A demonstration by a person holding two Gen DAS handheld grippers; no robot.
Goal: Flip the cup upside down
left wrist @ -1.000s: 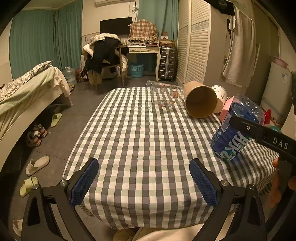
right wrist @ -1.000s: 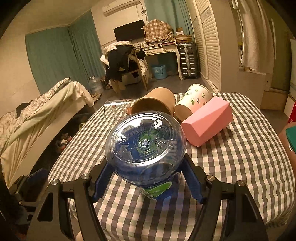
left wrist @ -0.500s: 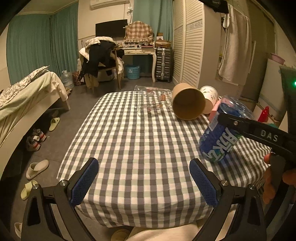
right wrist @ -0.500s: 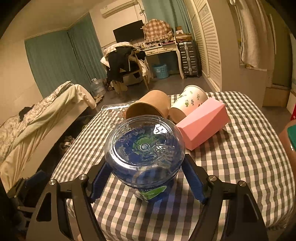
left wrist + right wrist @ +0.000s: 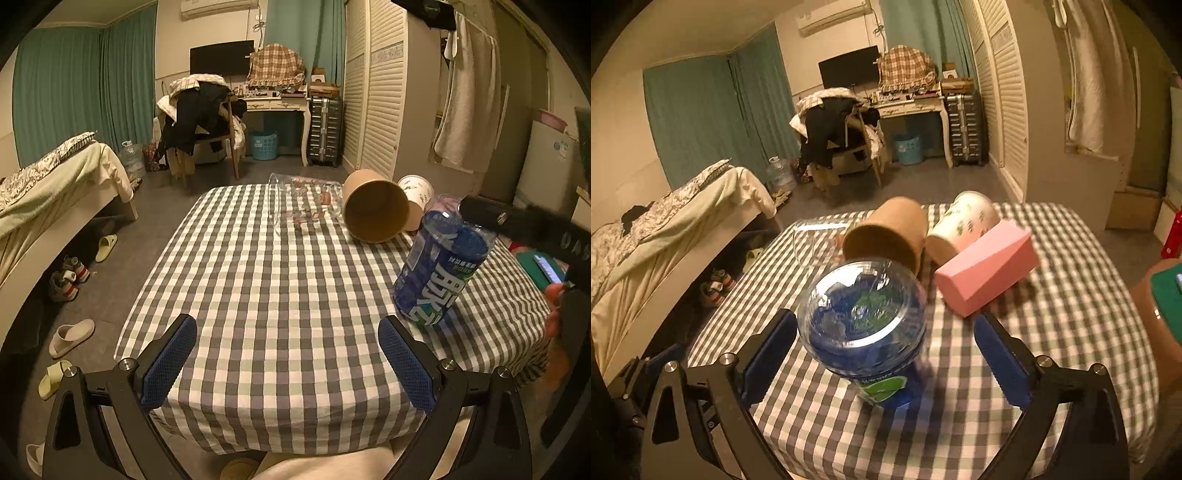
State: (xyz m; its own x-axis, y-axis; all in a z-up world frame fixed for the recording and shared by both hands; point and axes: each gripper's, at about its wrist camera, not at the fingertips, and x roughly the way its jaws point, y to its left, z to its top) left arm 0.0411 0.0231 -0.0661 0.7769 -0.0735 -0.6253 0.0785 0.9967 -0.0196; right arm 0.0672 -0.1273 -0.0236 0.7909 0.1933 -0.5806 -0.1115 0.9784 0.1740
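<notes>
A clear plastic cup with a blue label (image 5: 868, 332) stands upside down, leaning a little, on the checked tablecloth (image 5: 1052, 332). My right gripper (image 5: 886, 365) is open, with the cup between its fingers and a gap on each side. In the left wrist view the cup (image 5: 439, 273) stands at the right, with the right gripper's dark finger across its top. My left gripper (image 5: 288, 362) is open and empty over the table's near edge.
A brown paper cup (image 5: 373, 210), a clear glass cup (image 5: 295, 203) and a white patterned cup (image 5: 417, 195) lie on their sides at the table's far end. A pink box (image 5: 986, 269) lies beside them. A bed (image 5: 48, 184) stands at the left.
My right gripper has opened and let go of the blue-labelled cup, which now stands on the cloth. The left gripper has stayed open and moved back a little.
</notes>
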